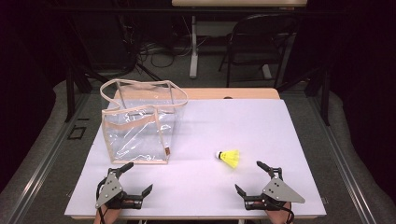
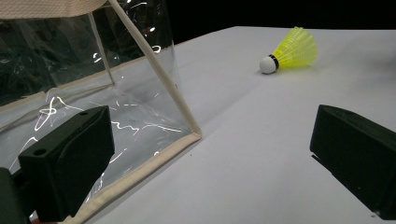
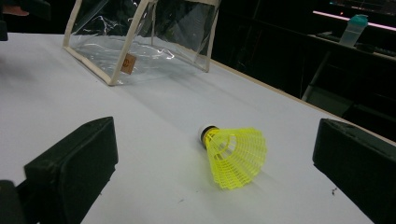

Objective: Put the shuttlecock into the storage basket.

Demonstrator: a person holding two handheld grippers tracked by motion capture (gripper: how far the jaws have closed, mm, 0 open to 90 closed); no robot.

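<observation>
A yellow shuttlecock (image 1: 229, 157) with a white cork lies on its side on the white table (image 1: 261, 126), right of centre. A clear plastic bag (image 1: 140, 123) with beige trim and handles stands upright at the left. My left gripper (image 1: 139, 176) rests near the front edge, just in front of the bag, jaws wide open and empty. My right gripper (image 1: 249, 176) sits at the front right, open and empty, a short way in front of the shuttlecock (image 3: 233, 156). In the left gripper view the bag's corner (image 2: 194, 135) lies between the jaws and the shuttlecock (image 2: 292, 51) is farther off.
A black chair (image 1: 254, 42) and a table leg (image 1: 193, 44) stand behind the table. Cables lie on the floor at the back. A bottle (image 3: 352, 29) stands on a far shelf in the right gripper view.
</observation>
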